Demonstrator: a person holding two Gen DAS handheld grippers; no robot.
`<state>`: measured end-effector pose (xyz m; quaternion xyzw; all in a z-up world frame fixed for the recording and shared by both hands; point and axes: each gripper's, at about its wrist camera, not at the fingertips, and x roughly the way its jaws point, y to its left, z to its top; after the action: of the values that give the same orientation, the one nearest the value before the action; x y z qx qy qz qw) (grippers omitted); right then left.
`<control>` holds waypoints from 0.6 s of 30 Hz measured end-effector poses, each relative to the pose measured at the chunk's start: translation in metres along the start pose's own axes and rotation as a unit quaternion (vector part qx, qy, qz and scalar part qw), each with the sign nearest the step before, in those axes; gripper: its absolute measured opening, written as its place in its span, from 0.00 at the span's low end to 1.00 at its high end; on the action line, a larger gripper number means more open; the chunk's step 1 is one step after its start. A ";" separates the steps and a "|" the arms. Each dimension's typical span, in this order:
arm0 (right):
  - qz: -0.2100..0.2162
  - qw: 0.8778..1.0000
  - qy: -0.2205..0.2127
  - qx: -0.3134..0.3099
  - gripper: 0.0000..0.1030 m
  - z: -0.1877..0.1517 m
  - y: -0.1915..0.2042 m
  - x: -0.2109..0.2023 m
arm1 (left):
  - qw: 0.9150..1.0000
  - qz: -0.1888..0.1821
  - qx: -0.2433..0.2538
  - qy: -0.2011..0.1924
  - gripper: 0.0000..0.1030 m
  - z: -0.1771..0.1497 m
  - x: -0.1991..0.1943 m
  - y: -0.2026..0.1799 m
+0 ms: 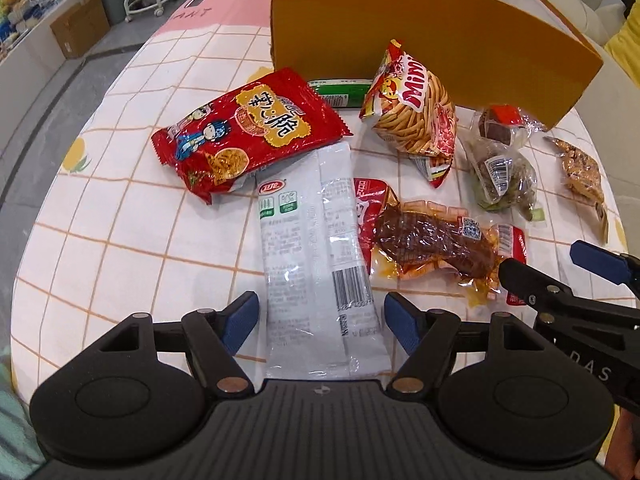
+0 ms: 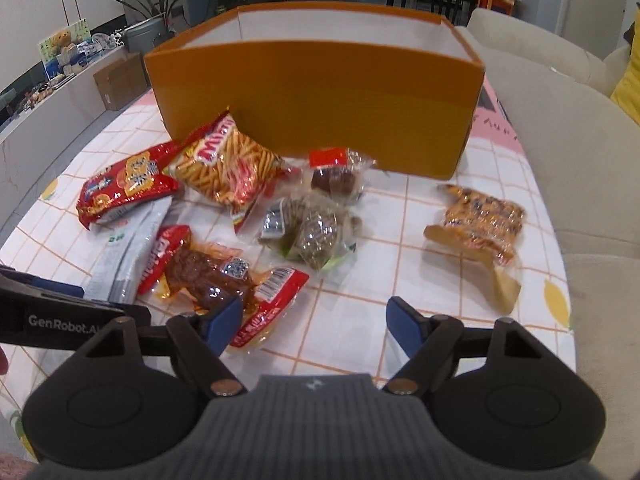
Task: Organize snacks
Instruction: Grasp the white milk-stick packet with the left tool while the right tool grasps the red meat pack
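Now, table [image 2: 360, 320]: checked white-and-orange cloth, snacks scattered over the near half.
Orange box [image 2: 320, 92]: sits at the far side, open top, white inside; nothing visible in it from the right wrist view.
White packet [image 1: 320, 240]: long, lies flat, pointing straight at the left gripper, its top end tucked under the red noodle bag.
Red noodle bag [image 1: 248, 136]: flat, left of the group.
Mimi stick bag [image 1: 416, 116]: leaning against the box wall, puffed up.
Braised meat pack [image 1: 436, 240]: just beside the white packet on its right.
Clear bean bag [image 2: 312, 228]: mid-table, a small red-topped pack [image 2: 336, 172] behind it.
Peanut brittle pack [image 2: 480, 220]: off alone on the right, well apart from the rest.
Left gripper [image 1: 320, 320]: fingers spread wide either side of the white packet's near end, not touching it.
Right gripper [image 2: 314, 322]: fingers spread, hovering by the meat pack's corner, gripping nothing.
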<state>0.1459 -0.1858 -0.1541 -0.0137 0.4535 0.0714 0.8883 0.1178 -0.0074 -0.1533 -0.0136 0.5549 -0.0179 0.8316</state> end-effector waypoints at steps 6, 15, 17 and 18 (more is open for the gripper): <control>0.014 1.000 0.013 0.015 0.61 -0.005 -0.006 0.014 | 1.000 0.012 0.020 -0.019 0.60 0.000 -0.001 -0.004; 0.035 0.999 -0.006 0.005 0.44 -0.002 0.003 0.005 | 0.999 0.000 0.014 -0.030 0.46 0.000 -0.005 0.006; 0.043 0.999 -0.021 -0.006 0.46 -0.001 0.007 0.000 | 1.000 -0.002 0.012 -0.029 0.44 -0.001 -0.007 0.008; 0.048 0.998 -0.027 -0.014 0.47 -0.001 0.010 -0.001 | 1.000 -0.004 0.010 -0.029 0.44 -0.001 -0.008 0.009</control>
<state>0.1433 -0.1765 -0.1533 -0.0027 0.4284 0.1206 0.8955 0.1140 0.0024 -0.1469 -0.0080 0.5306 -0.0264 0.8472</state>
